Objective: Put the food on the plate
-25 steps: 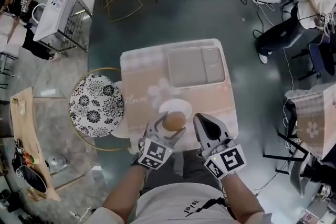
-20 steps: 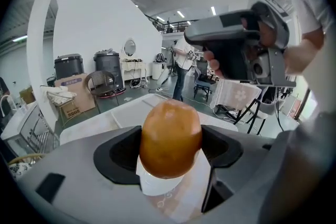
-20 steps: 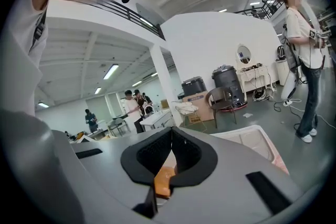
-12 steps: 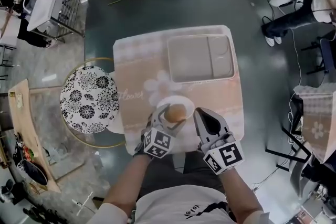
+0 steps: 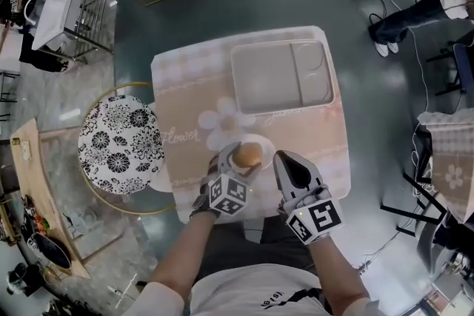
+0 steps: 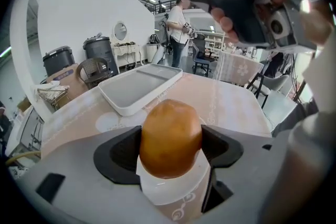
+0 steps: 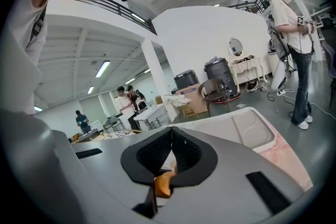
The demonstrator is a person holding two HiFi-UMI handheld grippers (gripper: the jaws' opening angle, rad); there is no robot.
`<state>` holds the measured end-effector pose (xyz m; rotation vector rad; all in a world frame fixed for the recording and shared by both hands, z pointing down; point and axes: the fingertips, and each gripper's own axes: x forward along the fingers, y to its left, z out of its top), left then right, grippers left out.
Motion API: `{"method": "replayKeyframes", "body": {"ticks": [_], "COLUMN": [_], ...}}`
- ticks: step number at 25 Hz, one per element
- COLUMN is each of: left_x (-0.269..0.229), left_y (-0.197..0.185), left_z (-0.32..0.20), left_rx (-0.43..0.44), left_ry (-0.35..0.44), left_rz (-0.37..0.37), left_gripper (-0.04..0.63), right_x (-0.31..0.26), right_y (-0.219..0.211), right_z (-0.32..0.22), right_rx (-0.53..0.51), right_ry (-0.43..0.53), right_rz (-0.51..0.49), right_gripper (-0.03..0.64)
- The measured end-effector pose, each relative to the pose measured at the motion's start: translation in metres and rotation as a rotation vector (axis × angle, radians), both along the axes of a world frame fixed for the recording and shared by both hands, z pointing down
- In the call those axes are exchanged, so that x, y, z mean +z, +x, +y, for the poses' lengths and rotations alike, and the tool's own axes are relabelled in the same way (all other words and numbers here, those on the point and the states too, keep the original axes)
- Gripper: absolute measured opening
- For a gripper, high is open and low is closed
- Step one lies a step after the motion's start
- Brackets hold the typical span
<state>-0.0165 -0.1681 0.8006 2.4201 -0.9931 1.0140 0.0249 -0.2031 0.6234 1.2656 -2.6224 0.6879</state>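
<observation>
- "Flower" in pale script on the pink tablecloth [image 5: 185, 115], just left of the plate [image 5: 266, 143].
- Food [image 5: 249, 154]: smooth, egg-shaped, golden-brown, slightly glossy, with faint darker mottling.
- Clamped at its sides between the jaws of the left gripper [image 5: 241, 160], directly over the small white plate; cannot tell whether touching it.
- Right gripper [image 5: 290, 168] just right of the plate, jaws together tip to tip, holding nothing.
- White two-compartment tray [image 5: 281, 74] beyond the plate.

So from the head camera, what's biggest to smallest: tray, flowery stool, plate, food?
1. tray
2. flowery stool, close behind but farther from the camera, so unsure
3. plate
4. food
</observation>
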Motion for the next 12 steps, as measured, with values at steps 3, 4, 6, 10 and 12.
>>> {"method": "replayKeyframes", "body": {"ticks": [3,4,6,10,12], "left_x": [0.007,0.010,0.015,0.022,0.022], "left_y": [0.002,0.002,0.002,0.002,0.002], "left_z": [0.000,0.000,0.000,-0.002,-0.003], "left_rx": [0.013,0.018,0.024,0.021,0.022], "left_ry": [-0.010,-0.013,-0.020,-0.026,-0.026], "left_rz": [-0.010,-0.013,-0.019,-0.023,-0.017], "left_gripper": [0.348,0.348,0.348,0.348,0.348], "right_x": [0.007,0.008,0.010,0.010,0.009], "right_y": [0.000,0.000,-0.001,-0.001,0.000], "right_z": [0.002,0.002,0.002,0.004,0.005], "right_rx": [0.010,0.012,0.016,0.021,0.024], "right_ry": [-0.006,-0.005,-0.003,0.001,0.000], "right_rz": [0.000,-0.001,-0.003,-0.005,-0.007], "right_gripper": [0.015,0.015,0.015,0.015,0.015]}}
